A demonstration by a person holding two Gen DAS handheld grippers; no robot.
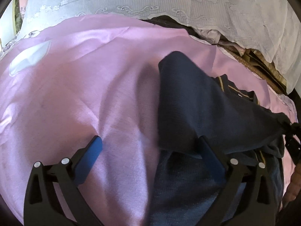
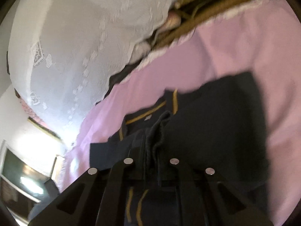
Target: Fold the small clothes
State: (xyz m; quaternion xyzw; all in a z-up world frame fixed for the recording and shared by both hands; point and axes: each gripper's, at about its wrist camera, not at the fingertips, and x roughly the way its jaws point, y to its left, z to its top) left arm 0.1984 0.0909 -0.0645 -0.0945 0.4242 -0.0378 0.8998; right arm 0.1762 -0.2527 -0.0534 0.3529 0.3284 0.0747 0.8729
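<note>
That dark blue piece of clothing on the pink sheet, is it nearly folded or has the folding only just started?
Only partly done, I think. The navy garment lies on the pink sheet, one part lifted and turned over, so a fold is under way. The right gripper is shut on a bunched edge of it. The left gripper is open, one finger under the cloth edge. The yellow trim still shows, so flattening and more folds probably remain.

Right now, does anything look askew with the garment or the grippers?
Yes. The navy garment is bunched and half lifted off the pink sheet, not flat. The right gripper pinches a gathered fold, while the left gripper is open, fabric draped over one finger.
</note>
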